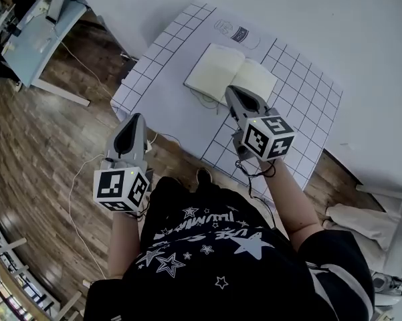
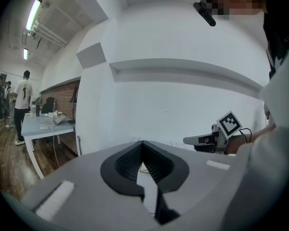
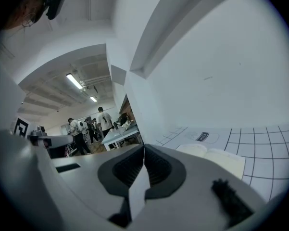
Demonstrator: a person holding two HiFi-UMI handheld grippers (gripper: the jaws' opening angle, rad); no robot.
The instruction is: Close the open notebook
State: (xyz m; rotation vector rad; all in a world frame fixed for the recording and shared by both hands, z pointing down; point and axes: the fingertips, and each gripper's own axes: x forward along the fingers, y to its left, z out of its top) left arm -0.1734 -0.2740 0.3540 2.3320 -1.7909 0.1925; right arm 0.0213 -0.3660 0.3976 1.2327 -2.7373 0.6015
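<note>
**Approach to the open notebook, head view and both gripper views.** The notebook lies open and flat on the gridded mat, pages up, with its spine running away from me. My right gripper has its jaws fully together and nothing between them. Its tip hangs over the near edge of the right-hand page, though I cannot tell whether it touches the paper. In the right gripper view the pages show low and to the right of the jaws, so the tip is not yet lined up with a cover edge. My left gripper also has its jaws pressed together and empty. It sits well apart from the notebook, past the mat's near left corner and above the wooden floor.

**Suggested execution (judgement).** The step in hand is the reach, and the fold has not begun. Closed jaws probably serve well here as a thin wedge:
- I should bring one tip to the outer edge of a cover, not onto the page face.
- I should slide it underneath and swing that half over the spine in one arc.
- The other tip should rest lightly on the opposite half, since a light notebook is likely to skate on a smooth mat.
- Lifting only loose leaves would leave the cover behind.
</note>
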